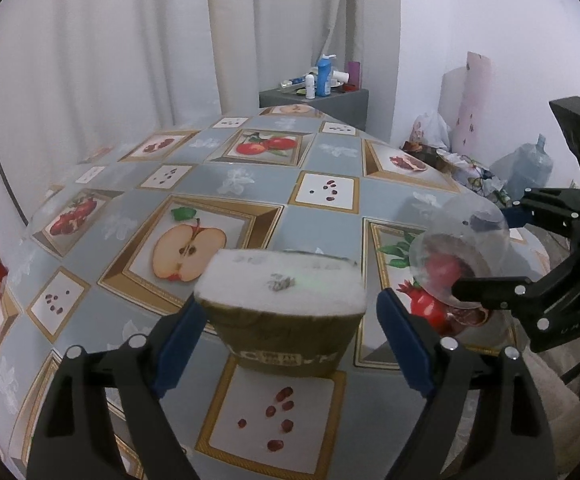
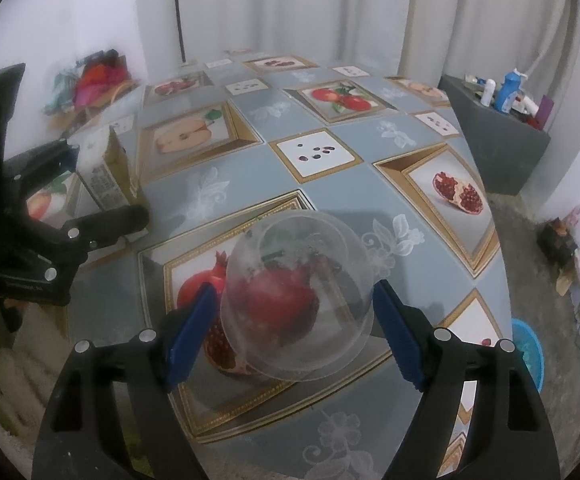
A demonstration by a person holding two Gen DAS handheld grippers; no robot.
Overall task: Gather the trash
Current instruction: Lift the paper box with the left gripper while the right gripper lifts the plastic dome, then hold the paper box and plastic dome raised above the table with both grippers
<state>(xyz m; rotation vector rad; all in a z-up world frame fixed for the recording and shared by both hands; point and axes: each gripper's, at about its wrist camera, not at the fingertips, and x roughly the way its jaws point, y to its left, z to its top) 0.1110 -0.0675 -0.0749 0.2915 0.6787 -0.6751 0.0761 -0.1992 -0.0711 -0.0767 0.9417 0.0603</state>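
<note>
Both wrist cams are looking down at a slant along their own fingers, close over the fruit-print tablecloth (image 1: 249, 184). Left cam is facing the carton (image 1: 285, 312), right cam the clear plastic cup (image 2: 298, 300) (each is also catching the other's item at its frame edge).

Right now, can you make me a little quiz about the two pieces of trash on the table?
1. True or false: the left gripper is squeezing the carton.
2. What lies between the right gripper's fingers? A) a blue bottle B) a clear plastic cup C) a spoon
3. Fill in: the clear plastic cup lies on its ____ on the tablecloth.

Key: 1 false, the pads stand apart from the carton. 2 B. 3 side.
</note>
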